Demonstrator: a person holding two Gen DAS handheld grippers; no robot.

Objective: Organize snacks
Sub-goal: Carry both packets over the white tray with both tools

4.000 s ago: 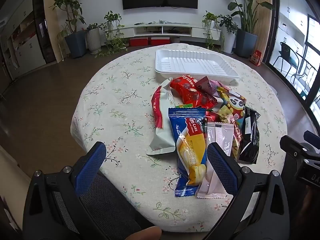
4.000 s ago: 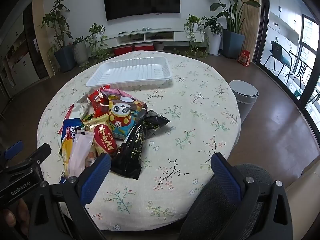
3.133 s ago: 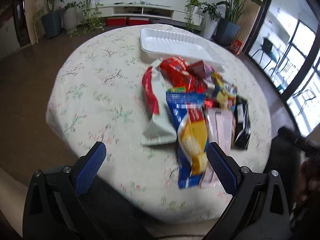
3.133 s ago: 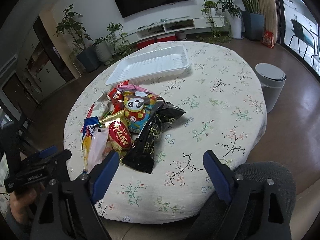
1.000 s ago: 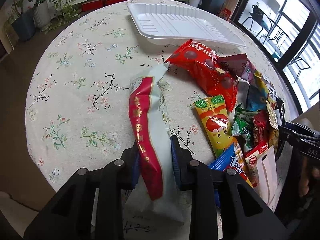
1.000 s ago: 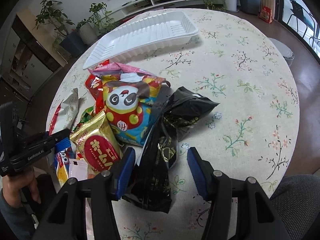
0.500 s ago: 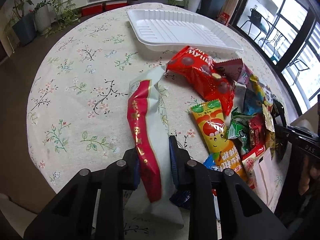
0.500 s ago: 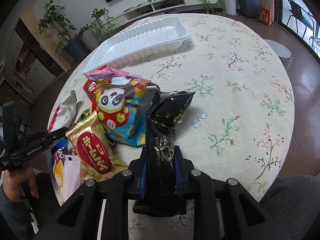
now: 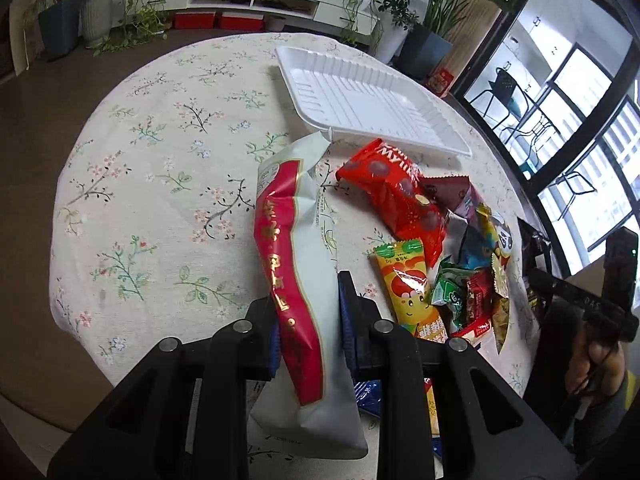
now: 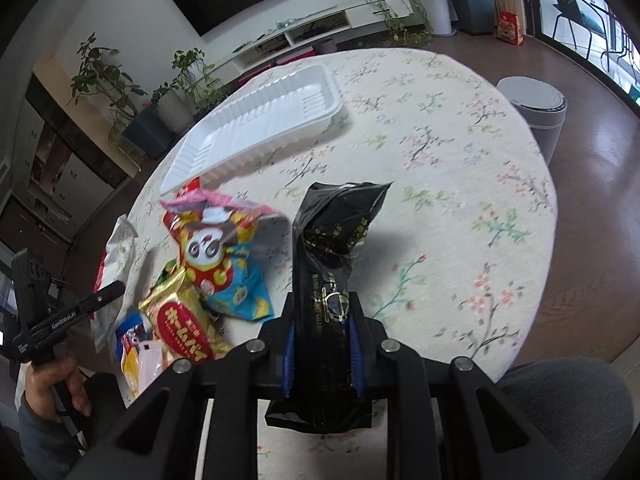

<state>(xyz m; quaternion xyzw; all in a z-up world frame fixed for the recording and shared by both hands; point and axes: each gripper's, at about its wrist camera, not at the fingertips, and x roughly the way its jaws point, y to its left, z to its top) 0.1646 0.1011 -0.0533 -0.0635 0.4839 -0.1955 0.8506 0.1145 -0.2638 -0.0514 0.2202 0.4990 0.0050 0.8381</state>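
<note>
My left gripper (image 9: 308, 312) is shut on a long white and red snack bag (image 9: 298, 248) and holds it above the table, its far end pointing at the white tray (image 9: 360, 100). My right gripper (image 10: 322, 332) is shut on a long black snack bag (image 10: 332, 256), lifted off the cloth. The tray (image 10: 260, 128) holds nothing. A pile of snacks lies between the grippers: a red bag (image 9: 396, 200), a yellow packet (image 9: 408, 292), a panda bag (image 10: 216, 256) and a gold and red packet (image 10: 184, 320).
The round table has a floral cloth (image 9: 160, 160). A grey bin (image 10: 536, 116) stands on the floor at the right of the table. Plants and a TV shelf stand at the far wall. A grey chair cushion (image 10: 560, 412) is near my right gripper.
Both grippers closed on their bags about a second ago and have lifted them. The white and red bag and the black bag now hang clear of the pile.
</note>
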